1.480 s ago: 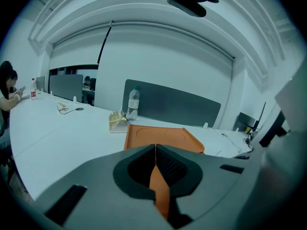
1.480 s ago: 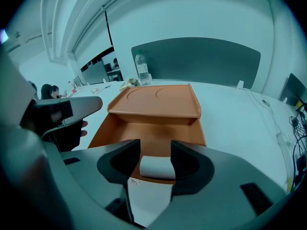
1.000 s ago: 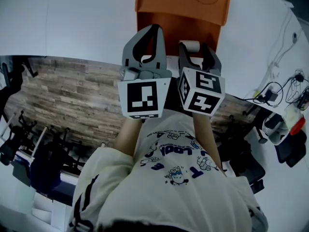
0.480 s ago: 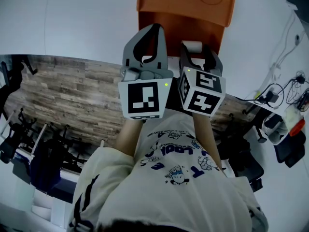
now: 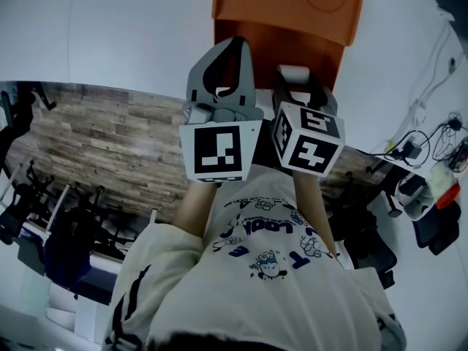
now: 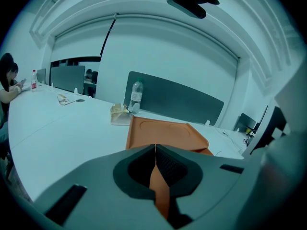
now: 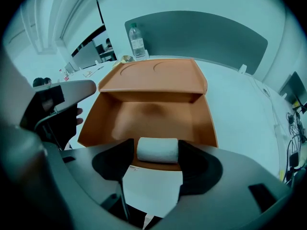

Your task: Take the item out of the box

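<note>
- Item: white roll (image 7: 157, 150), short cylinder with a matte, cloth-like surface. Judged light and soft; it should compress under pressure and not slip. Not fragile.
- Best hold, as judged: across the two flat ends or mid-barrel, with moderate squeeze only. Too hard a squeeze would flatten it.
- Right tongs (image 7: 156, 153): closed on the white roll, one jaw against each end, with the roll's axis running crosswise between them. The grip looks square, with no visible tilt.
- Position of item: at the near rim of the orange box (image 7: 93, 121), level with or just above the front wall. Bare counter (image 7: 240, 109) shows below it. The box floor behind it looks bare.
- Lid (image 7: 153, 75) stands open, folded back away from the person.
- Left tongs (image 6: 155, 150): jaws closed, tips meeting. Orange shows through the gap behind the tips, probably the box beyond. I see nothing clearly held.
- Left tongs sit just beside the right tongs, near the box's front left corner.
- Judgement: extraction is nearly complete; the roll needs only to clear the rim.
</note>
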Tool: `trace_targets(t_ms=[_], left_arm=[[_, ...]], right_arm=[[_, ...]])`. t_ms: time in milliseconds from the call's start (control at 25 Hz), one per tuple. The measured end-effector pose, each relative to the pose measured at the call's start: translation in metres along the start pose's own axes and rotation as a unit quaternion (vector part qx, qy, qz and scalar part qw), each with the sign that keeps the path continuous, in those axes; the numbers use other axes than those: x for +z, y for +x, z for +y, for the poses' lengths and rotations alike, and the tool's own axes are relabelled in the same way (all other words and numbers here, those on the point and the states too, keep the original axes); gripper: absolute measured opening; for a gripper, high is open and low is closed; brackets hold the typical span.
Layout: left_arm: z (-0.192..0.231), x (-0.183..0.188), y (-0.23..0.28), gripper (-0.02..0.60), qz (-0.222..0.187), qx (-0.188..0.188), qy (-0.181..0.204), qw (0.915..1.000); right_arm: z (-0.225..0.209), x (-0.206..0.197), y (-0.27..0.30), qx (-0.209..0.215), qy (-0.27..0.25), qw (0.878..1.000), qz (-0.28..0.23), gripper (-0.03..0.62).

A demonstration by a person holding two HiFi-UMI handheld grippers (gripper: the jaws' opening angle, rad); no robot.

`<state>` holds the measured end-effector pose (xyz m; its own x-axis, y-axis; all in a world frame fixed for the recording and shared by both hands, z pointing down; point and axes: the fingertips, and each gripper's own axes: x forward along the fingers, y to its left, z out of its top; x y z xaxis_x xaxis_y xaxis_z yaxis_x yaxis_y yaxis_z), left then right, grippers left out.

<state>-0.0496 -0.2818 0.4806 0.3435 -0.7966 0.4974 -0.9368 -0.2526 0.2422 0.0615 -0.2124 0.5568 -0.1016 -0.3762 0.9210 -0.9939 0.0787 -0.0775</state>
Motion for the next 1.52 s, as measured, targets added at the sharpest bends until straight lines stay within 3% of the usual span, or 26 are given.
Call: trace_targets(t_ms=[920,1520], left_arm=[[0.008,0.000,0.013,0.018,0.011,-0.007,-0.007,0.9999],[0.003,0.000,0.014,0.020,0.023,-0.010,0.005,0.9997]], right_arm=[[-0.006,-0.003,0.012,-0.034,0.013,0.998,0.061,0.276],[-0.004,-0.003,0.011,-0.021,0.007,0.998,0.065,0.275]])
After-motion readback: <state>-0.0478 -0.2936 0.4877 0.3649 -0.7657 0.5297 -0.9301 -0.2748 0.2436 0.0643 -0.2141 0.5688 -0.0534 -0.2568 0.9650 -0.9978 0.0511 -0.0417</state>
